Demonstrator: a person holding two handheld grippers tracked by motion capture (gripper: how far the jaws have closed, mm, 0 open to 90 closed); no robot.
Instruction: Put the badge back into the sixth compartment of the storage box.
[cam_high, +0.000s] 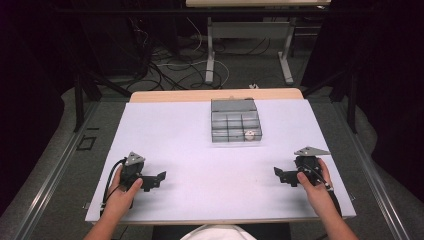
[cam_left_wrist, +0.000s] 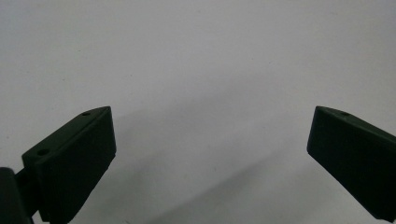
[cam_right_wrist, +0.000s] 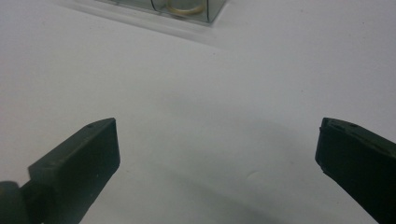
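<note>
A clear compartment box (cam_high: 235, 120) stands at the middle back of the white table (cam_high: 190, 150); a small pale round piece (cam_high: 249, 134) lies in its front right compartment. In the right gripper view the box corner (cam_right_wrist: 205, 14) and the round piece (cam_right_wrist: 186, 7) appear at the top edge. My left gripper (cam_high: 159, 178) rests at the front left, held by a hand, jaws wide apart and empty (cam_left_wrist: 210, 149). My right gripper (cam_high: 278, 174) rests at the front right, also held, jaws wide apart with nothing between them (cam_right_wrist: 217, 154). Both point toward the table's middle.
Beyond the far edge of the table stand another table's metal legs (cam_high: 210, 55) and loose cables (cam_high: 165, 65) on the floor. Dark curtains flank both sides. Bare white surface lies between the grippers and the box.
</note>
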